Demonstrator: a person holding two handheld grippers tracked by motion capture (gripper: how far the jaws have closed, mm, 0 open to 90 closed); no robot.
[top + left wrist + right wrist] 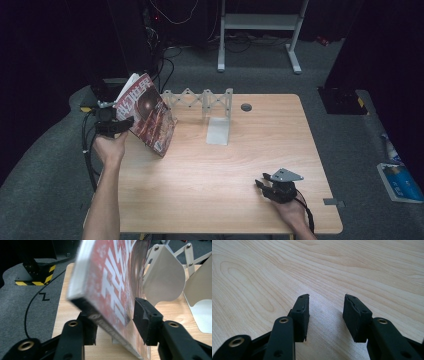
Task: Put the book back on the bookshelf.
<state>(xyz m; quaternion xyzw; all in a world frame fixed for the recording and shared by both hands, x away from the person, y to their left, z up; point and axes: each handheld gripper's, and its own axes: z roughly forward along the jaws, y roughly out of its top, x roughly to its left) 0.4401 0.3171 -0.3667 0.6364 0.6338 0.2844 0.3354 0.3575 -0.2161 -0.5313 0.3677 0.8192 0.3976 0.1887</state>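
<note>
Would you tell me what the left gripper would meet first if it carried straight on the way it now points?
Probably the white folding book rack: in the left gripper view it stands just beyond the red book between the left gripper fingers, though depth is hard to judge.

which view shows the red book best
The high view: the whole red book shows, tilted at the table's left edge by the folding rack. The left gripper view gives a blurred close-up of its cover between the fingers.
</note>
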